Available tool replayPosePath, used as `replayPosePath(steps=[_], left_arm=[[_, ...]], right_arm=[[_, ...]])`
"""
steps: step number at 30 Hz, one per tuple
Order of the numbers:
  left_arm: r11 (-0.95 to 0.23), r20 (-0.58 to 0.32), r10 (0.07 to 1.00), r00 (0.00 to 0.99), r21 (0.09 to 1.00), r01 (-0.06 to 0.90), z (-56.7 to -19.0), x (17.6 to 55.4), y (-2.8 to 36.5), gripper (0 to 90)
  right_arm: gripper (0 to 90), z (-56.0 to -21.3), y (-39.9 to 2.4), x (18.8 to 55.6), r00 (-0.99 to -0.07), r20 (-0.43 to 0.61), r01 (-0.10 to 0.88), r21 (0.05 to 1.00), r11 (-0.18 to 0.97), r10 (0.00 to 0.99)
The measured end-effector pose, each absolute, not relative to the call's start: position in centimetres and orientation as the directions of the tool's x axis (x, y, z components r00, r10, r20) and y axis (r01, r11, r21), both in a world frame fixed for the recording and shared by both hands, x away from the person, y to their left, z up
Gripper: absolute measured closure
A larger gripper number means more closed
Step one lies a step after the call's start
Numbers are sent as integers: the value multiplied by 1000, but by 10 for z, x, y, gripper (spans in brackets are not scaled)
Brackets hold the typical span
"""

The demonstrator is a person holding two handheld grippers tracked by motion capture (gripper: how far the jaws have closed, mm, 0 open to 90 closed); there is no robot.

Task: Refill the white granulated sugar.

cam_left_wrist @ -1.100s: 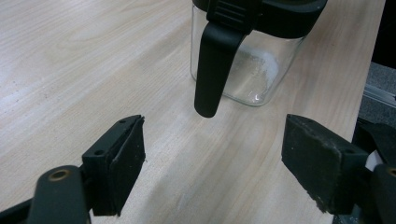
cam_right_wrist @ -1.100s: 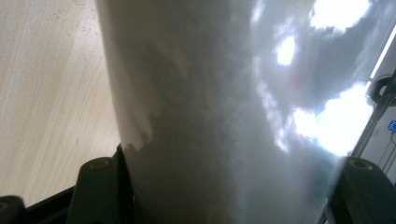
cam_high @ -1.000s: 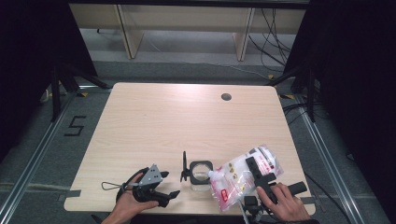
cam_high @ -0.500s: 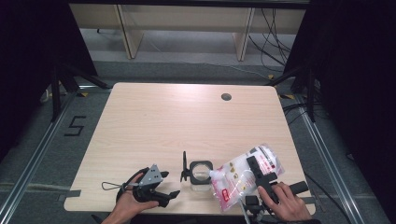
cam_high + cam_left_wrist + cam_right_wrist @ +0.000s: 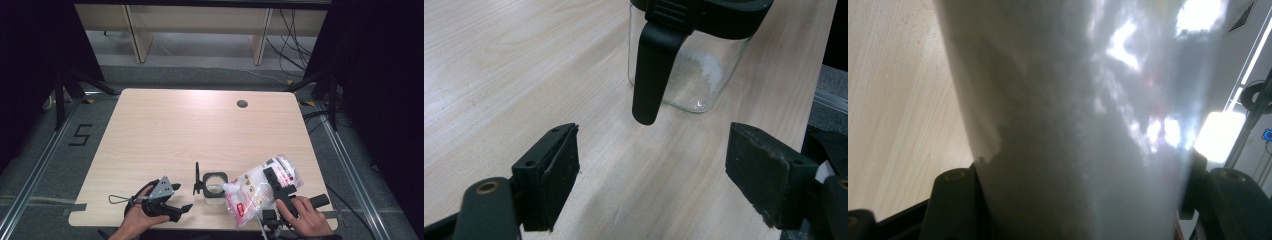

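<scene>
A clear plastic bag with red print, full of white grains, is tilted with its spout over a small glass jar. My right gripper is shut on the bag; in the right gripper view the bag sits between the two jaws. The jar has a black rim and a black hinged lid handle hanging down, with a little white powder at its bottom. My left gripper rests on the table left of the jar, open, its pads wide apart with nothing between them.
The light wooden table has a round cable hole at the back right. A thin wire loop trails left of the left gripper. Dark floor and cables surround the table.
</scene>
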State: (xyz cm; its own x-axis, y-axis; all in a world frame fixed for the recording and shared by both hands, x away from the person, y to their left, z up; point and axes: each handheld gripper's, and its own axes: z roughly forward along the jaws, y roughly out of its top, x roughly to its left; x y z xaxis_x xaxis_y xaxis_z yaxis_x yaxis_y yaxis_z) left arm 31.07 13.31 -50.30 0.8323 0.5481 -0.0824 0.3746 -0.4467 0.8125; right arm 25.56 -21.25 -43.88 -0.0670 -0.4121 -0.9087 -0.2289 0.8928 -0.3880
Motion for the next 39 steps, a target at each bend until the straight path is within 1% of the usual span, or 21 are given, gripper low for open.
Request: replayPosePath(steps=[3,4,6,7,8,9,13,14,15,16,18,20,21,23,24,25,27,28,31,38,39], left_arm=[[-464,-54,535,843,816,346,-502,312,134,210],[-446,-82,549,832,813,375,-503,311,133,209],[-460,-61,538,841,814,354,-502,312,134,210],[-464,-54,534,844,816,346,-502,312,134,210],[-464,-55,534,843,815,347,-502,312,134,210],[-463,-56,535,843,815,348,-502,312,134,210],[-452,-58,539,840,822,347,-503,311,133,210],[-449,-60,541,839,823,349,-503,311,133,210],[-449,-61,543,838,822,350,-502,311,133,210],[-446,-63,544,837,823,352,-502,311,133,210],[-438,-68,544,836,826,353,-502,311,133,210],[-449,-61,542,838,822,350,-502,311,134,210],[-449,-60,540,839,823,348,-502,311,134,210],[-448,-60,541,839,823,348,-502,311,133,210],[-448,-61,543,838,822,351,-502,311,133,210],[-449,-61,542,838,822,350,-502,311,133,210],[-448,-60,540,839,824,347,-502,311,134,209],[-448,-61,542,838,822,350,-502,311,133,210],[-450,-61,542,838,821,351,-502,311,133,210],[-460,-60,537,842,815,352,-502,312,134,210],[-448,-83,552,830,810,380,-503,310,133,210]], right_arm=[[382,-440,-213,254,-76,-915,-219,-373,902,-397],[382,-439,-213,254,-76,-916,-219,-371,903,-395],[382,-439,-212,254,-76,-915,-219,-372,902,-396],[382,-441,-213,255,-36,-924,-238,-361,902,-380],[382,-442,-214,255,-37,-925,-238,-360,902,-379],[383,-441,-212,254,-81,-921,-214,-358,909,-381],[383,-441,-213,256,-73,-919,-219,-365,905,-388],[383,-446,-214,258,-28,-941,-243,-321,915,-338],[383,-449,-216,259,-37,-949,-250,-294,923,-312],[383,-447,-215,257,-45,-936,-233,-330,915,-349],[384,-447,-214,258,-21,-942,-250,-321,914,-336],[383,-443,-213,255,-67,-921,-217,-361,907,-383],[384,-443,-213,256,-67,-920,-222,-364,904,-387],[384,-442,-213,255,-67,-921,-225,-362,905,-385],[384,-444,-213,255,-58,-938,-228,-322,919,-343],[384,-442,-213,255,-64,-922,-226,-359,906,-382],[384,-441,-213,255,-62,-918,-223,-369,902,-391],[384,-443,-214,255,-12,-923,-239,-371,897,-385],[384,-443,-214,254,-21,-930,-230,-352,907,-366],[384,-442,-214,254,-6,-922,-239,-375,896,-387],[384,-442,-214,254,-6,-923,-234,-372,898,-384]])
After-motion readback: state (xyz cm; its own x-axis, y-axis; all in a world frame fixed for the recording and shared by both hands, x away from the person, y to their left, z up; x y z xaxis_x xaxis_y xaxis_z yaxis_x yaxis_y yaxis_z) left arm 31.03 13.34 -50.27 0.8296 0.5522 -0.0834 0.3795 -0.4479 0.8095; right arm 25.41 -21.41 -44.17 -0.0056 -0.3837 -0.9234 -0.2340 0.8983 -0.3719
